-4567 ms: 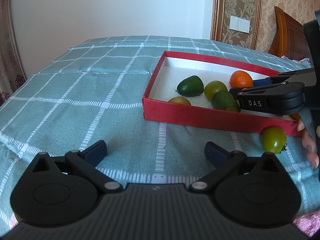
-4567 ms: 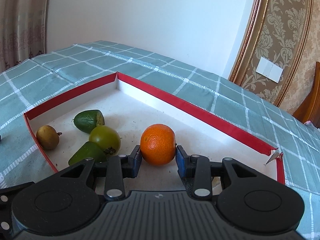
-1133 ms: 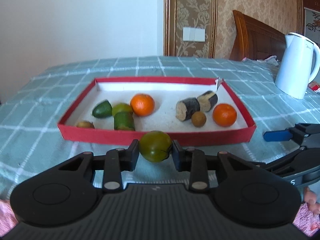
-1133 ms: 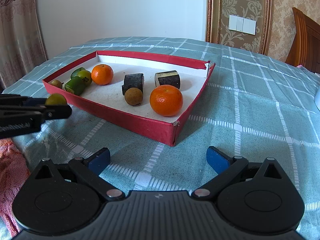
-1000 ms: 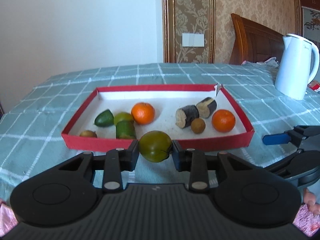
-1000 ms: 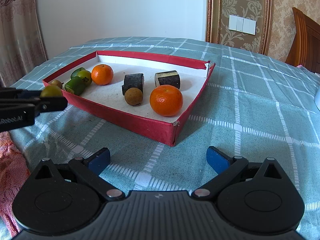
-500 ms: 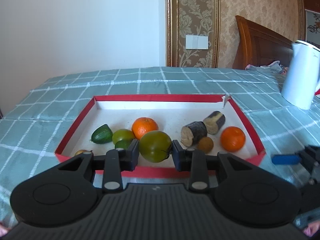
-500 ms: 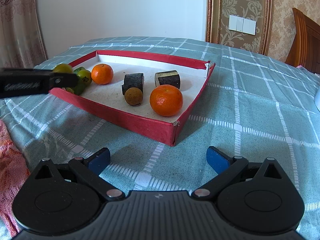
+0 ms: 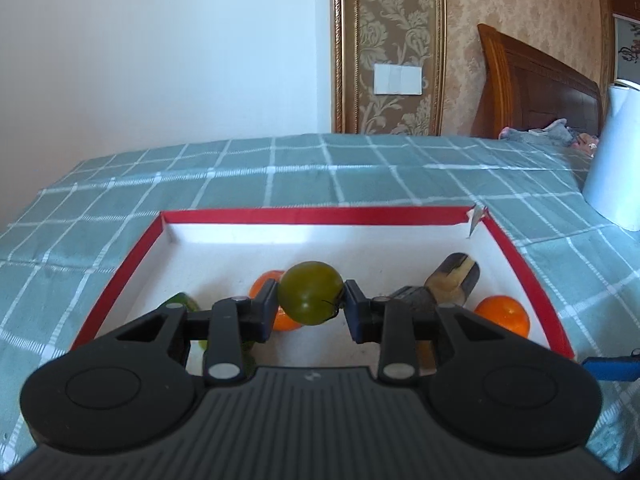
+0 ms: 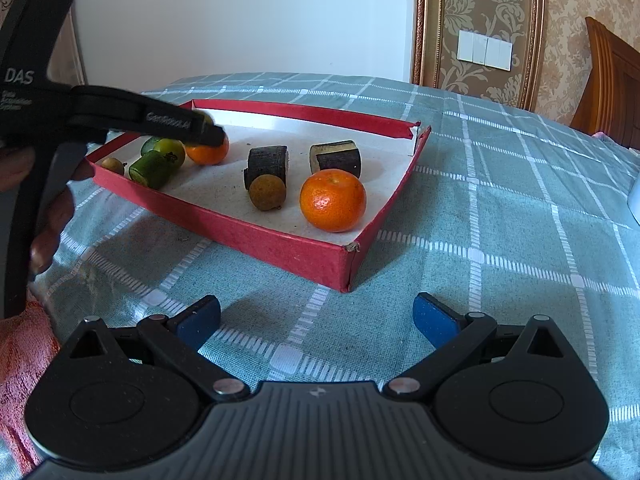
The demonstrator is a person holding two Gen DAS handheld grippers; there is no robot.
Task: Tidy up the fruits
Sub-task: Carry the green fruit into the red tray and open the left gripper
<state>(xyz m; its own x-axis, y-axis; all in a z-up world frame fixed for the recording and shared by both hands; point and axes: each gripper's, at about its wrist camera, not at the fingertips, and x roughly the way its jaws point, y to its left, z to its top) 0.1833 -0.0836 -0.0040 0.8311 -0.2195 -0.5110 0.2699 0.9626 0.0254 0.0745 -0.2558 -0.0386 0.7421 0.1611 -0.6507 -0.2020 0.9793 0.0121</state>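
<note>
A: Where is the left gripper (image 9: pixel 310 308)?
B: Centre frame, tilted downward over the red tray (image 9: pixel 120 276), jaws pinching a green tomato (image 9: pixel 310 298) above the tray's white floor.
A: And the right gripper (image 10: pixel 316 318)?
B: Low in its frame, jaws spread wide and empty over the checked cloth (image 10: pixel 500 200), near the tray's corner.

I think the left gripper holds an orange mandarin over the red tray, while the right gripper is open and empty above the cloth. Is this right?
Not quite. The left gripper is shut on a green tomato, not an orange mandarin; the left wrist view shows it. The rest holds: it is over the red tray, and the right gripper is open and empty above the cloth.
</note>
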